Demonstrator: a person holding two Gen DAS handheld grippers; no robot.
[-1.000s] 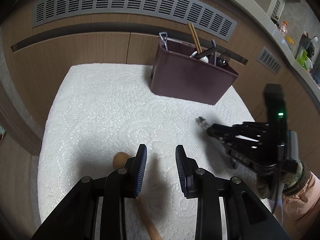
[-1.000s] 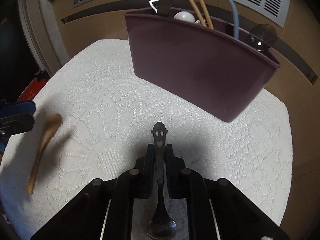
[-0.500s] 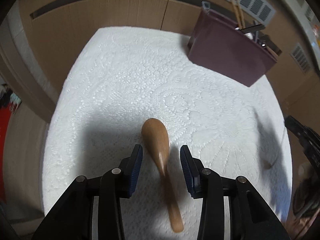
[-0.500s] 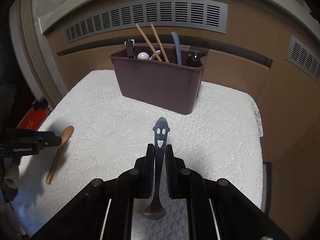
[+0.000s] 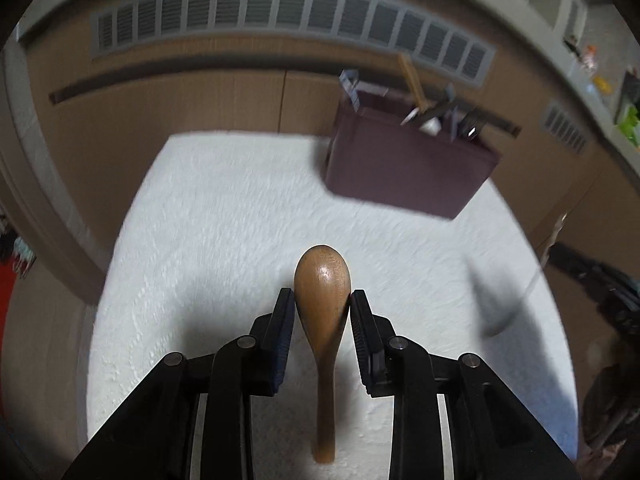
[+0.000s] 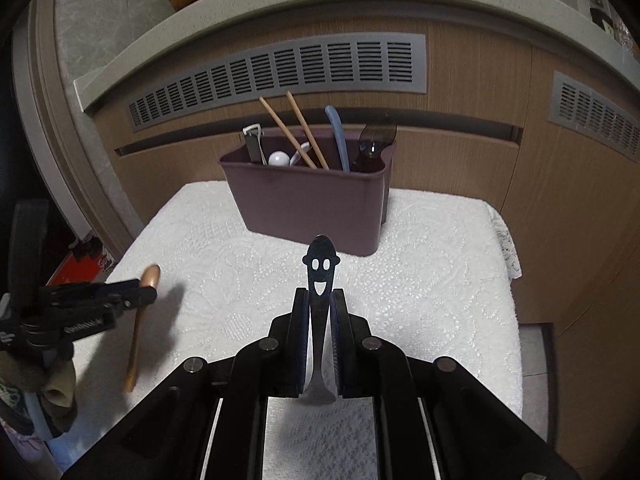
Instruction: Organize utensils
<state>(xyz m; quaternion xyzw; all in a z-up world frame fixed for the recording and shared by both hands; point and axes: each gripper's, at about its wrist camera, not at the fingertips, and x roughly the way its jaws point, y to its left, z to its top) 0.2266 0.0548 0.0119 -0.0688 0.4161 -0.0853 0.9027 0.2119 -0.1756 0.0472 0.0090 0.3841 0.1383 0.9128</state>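
My left gripper [image 5: 322, 300] is shut on a wooden spoon [image 5: 323, 280], bowl forward between the pads, handle hanging back over the white cloth [image 5: 224, 216]. It also shows in the right wrist view [image 6: 138, 320] with the left gripper [image 6: 144, 294] on it. My right gripper [image 6: 320, 296] is shut on a dark metal spoon [image 6: 321, 264] with a smiley-face handle end pointing forward. A maroon utensil holder [image 6: 308, 200] stands at the back of the cloth, holding chopsticks and several utensils; it also shows in the left wrist view [image 5: 404, 168].
Wooden cabinet fronts with grey vent grilles [image 6: 280, 72] rise behind the cloth-covered table. The cloth's right edge [image 6: 508, 248] drops off beside the cabinet. The right gripper [image 5: 600, 280] shows at the right edge of the left wrist view.
My left gripper moved over the wooden spoon, closed on its bowl and raised it. My right gripper pulled back and up from the holder, still holding the metal spoon.
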